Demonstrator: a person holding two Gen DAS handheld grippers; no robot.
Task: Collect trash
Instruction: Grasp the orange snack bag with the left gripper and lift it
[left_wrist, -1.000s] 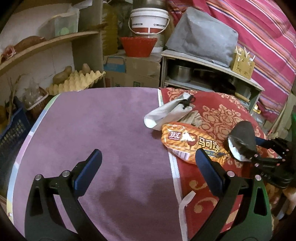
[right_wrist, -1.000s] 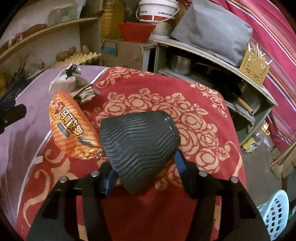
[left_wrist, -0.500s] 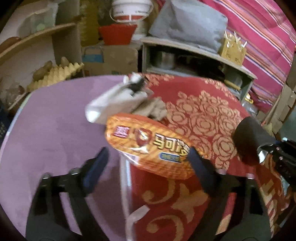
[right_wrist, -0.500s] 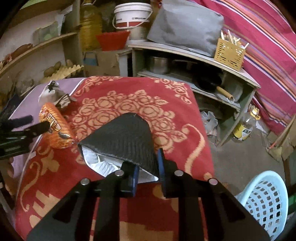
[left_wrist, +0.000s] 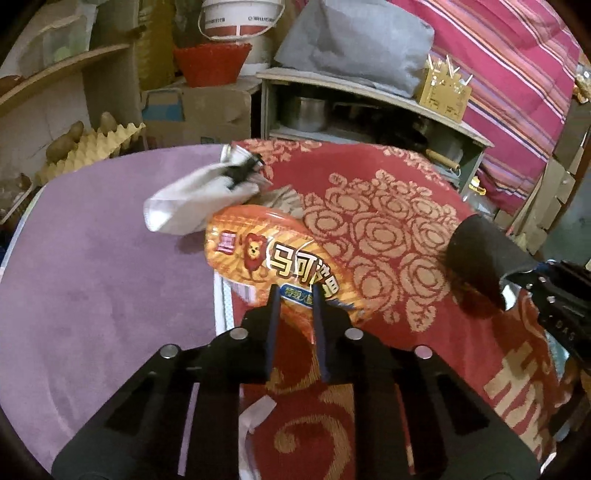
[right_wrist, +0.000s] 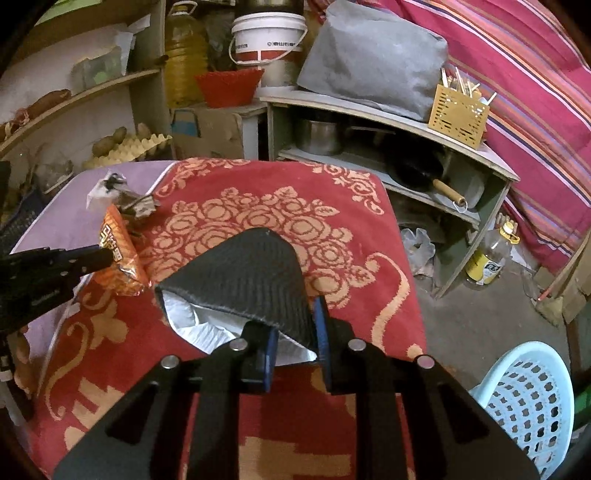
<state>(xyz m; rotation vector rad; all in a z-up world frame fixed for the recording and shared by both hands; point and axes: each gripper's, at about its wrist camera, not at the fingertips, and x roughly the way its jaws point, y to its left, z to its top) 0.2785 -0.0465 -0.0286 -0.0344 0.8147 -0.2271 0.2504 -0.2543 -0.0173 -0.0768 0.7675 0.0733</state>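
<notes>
Left gripper (left_wrist: 295, 295) has moved onto the orange snack packet (left_wrist: 273, 258), jaws closing on its near edge; Chinese print, unreadable. Right gripper (right_wrist: 295, 325) pinches black pouch (right_wrist: 243, 277), silver lining inside, right of the packet; blue basket (right_wrist: 532, 402) contents unclear

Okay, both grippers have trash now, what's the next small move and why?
Probably lift the left gripper a little once its closing jaws pinch the orange snack wrapper, still lying on the red cloth; the right gripper already holds the black pouch.
</notes>
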